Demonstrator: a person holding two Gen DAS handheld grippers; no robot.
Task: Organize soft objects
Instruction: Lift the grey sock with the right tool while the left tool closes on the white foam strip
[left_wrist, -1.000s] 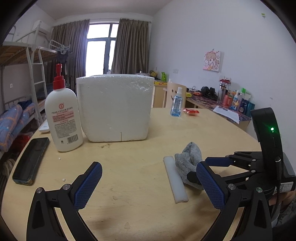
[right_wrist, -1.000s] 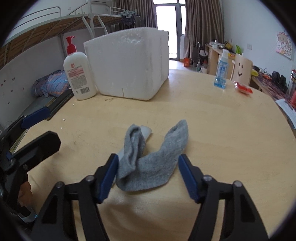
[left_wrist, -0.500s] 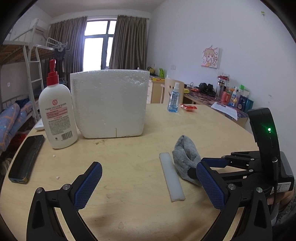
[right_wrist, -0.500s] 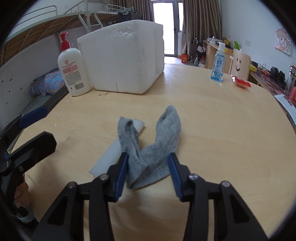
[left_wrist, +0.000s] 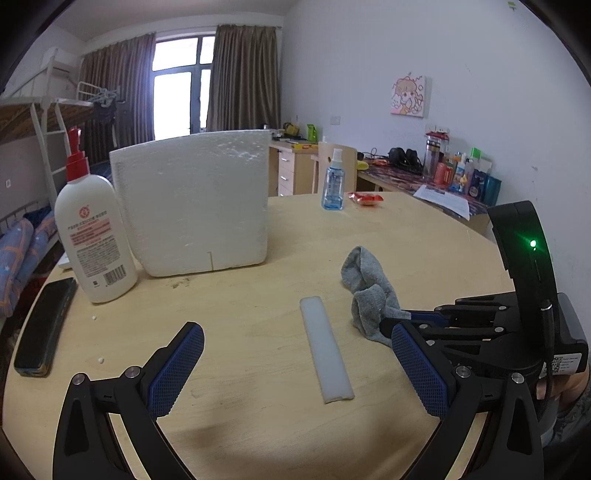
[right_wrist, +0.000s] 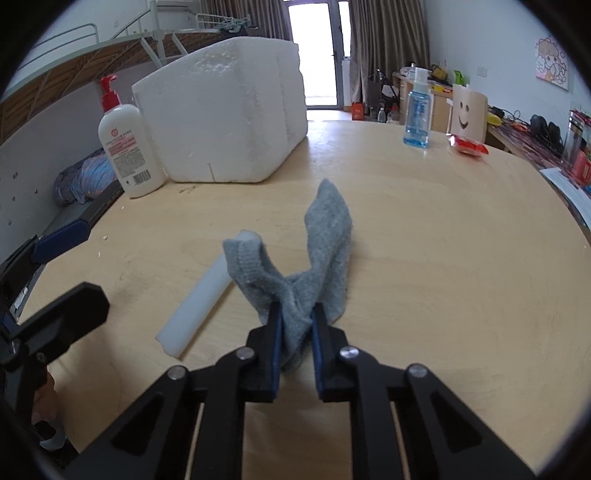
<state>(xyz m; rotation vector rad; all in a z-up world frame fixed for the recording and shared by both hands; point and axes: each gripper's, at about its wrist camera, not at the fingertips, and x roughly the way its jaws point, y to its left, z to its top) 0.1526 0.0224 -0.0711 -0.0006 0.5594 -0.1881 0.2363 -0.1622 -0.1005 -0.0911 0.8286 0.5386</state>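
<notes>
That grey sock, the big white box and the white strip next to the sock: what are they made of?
Grey sock: knitted fabric, matte and limp; ribbed cuff, soft folds.
White box: probably expanded foam; beaded, faintly sparkling surface, a small crack at the bottom edge.
White strip: possibly soft plastic or foam; smooth, slightly translucent, rounded edges. Hard to tell.

Two low, close wrist views over one round table (left_wrist: 258, 424), both facing the foam box (right_wrist: 229, 110).
</notes>
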